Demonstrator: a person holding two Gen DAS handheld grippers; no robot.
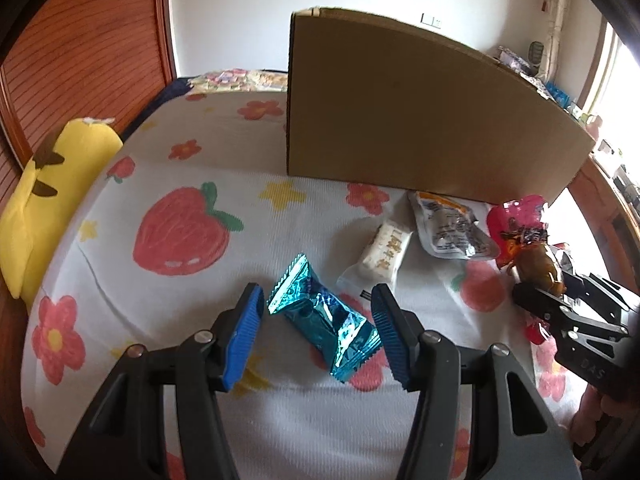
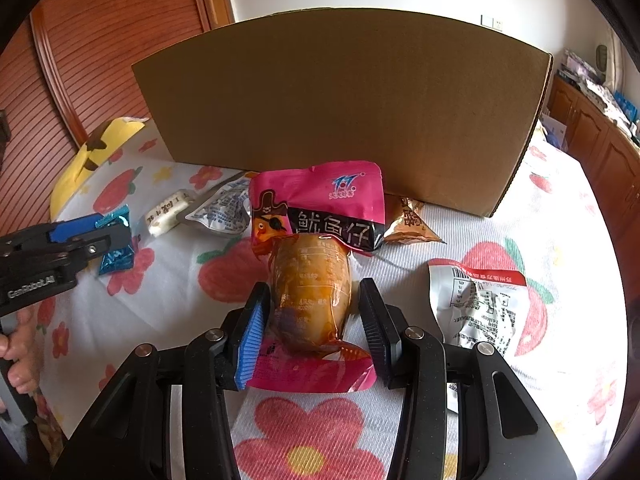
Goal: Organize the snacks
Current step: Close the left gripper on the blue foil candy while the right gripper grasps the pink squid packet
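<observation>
In the left wrist view, my left gripper is spread around the blue snack on the bedsheet, pads not pressing. In the right wrist view, my right gripper pinches the pink pouch at its brown bulge. The cardboard box stands behind; I cannot see its inside.

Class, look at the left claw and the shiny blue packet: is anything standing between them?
Nothing visible does. The blue packet already lies on the bedsheet between the left claw fingers, with no other snack between.
</observation>
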